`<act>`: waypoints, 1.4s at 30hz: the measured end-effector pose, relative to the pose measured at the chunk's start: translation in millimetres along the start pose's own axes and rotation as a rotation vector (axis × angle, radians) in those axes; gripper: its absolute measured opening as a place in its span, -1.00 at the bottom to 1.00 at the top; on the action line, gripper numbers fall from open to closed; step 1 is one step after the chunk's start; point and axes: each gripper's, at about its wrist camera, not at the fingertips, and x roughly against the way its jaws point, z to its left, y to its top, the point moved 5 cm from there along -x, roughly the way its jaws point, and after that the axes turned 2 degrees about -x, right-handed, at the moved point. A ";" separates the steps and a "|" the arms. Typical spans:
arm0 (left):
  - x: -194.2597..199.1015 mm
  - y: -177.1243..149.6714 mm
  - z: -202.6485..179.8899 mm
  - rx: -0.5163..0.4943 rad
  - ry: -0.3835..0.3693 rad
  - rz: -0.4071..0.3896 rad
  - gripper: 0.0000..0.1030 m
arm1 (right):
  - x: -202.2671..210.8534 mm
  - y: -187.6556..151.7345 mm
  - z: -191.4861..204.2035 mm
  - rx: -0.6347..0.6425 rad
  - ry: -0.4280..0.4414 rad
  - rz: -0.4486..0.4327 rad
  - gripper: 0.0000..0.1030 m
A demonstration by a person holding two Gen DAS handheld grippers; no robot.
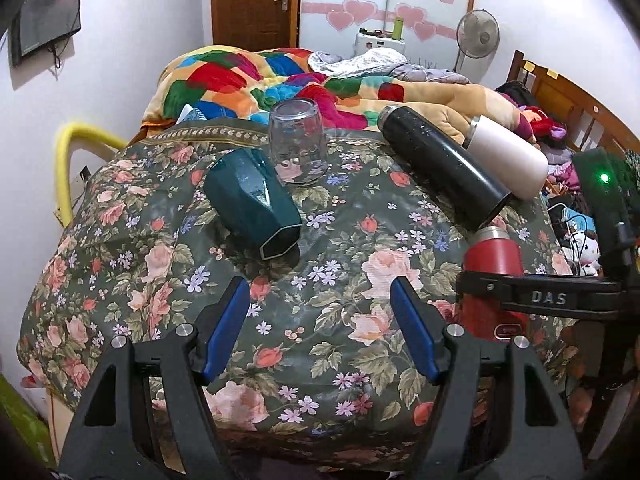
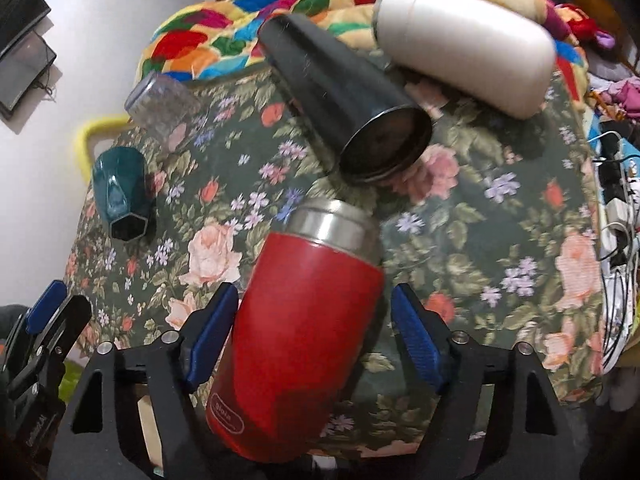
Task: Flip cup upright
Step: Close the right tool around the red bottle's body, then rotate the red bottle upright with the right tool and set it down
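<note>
A red cup (image 2: 308,320) with a steel rim stands between the fingers of my right gripper (image 2: 316,336). The jaws are open, with a gap on the right side and the left pad near the cup. The red cup also shows in the left wrist view (image 1: 494,280), behind the right gripper's finger. My left gripper (image 1: 320,328) is open and empty over the floral cloth (image 1: 328,352). A teal faceted cup (image 1: 256,204) lies on its side ahead of it. A clear glass (image 1: 298,142) stands upside down behind the teal cup.
A black tumbler (image 2: 348,104) lies on its side with its mouth toward me, and a white flask (image 2: 468,44) lies behind it. A colourful quilt (image 1: 248,80) covers the bed beyond. Cables and clutter (image 2: 616,208) sit at the right edge.
</note>
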 end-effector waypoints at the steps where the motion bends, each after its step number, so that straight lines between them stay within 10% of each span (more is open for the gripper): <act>1: 0.7 0.2 -1.0 -0.003 0.001 -0.002 0.39 | -1.9 0.0 0.7 -0.004 0.006 0.008 0.37; 24: 42.9 11.6 7.7 0.024 0.036 -0.092 0.39 | 70.9 16.0 50.1 0.198 -0.040 -0.259 0.15; 42: 31.1 9.2 9.4 0.027 0.042 -0.060 0.39 | 41.7 7.8 53.8 0.246 -0.069 -0.201 0.15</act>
